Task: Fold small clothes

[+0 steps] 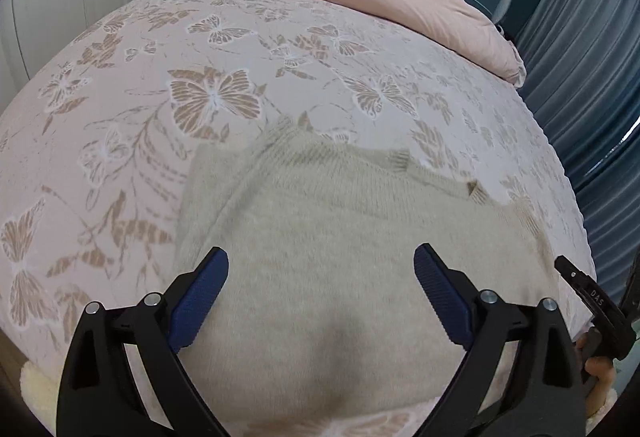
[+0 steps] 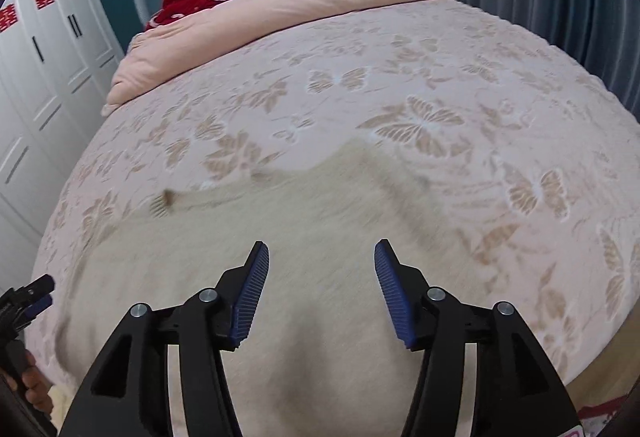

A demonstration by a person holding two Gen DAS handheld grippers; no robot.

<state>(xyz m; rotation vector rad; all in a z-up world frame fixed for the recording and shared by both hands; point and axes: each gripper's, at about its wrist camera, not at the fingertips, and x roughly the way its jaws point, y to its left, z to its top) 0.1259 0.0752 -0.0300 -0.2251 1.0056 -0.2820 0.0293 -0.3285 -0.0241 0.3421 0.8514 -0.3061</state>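
A cream knitted sweater (image 1: pixel 320 237) lies spread flat on the near part of the bed; it also shows in the right wrist view (image 2: pixel 280 237). My left gripper (image 1: pixel 320 257) is open and empty, hovering over the sweater's lower body. My right gripper (image 2: pixel 321 251) is open and empty, also over the sweater, to the right of the left one. The right gripper's tip shows at the right edge of the left wrist view (image 1: pixel 588 289), and the left gripper's tip at the left edge of the right wrist view (image 2: pixel 32 297).
The bed carries a pink butterfly-patterned cover (image 1: pixel 208 49). A folded pink duvet (image 2: pixel 280 9) and a red item (image 2: pixel 184 7) lie at the headboard end. White wardrobes (image 2: pixel 44 49) stand on the left, grey-blue curtains (image 1: pixel 588 69) on the right.
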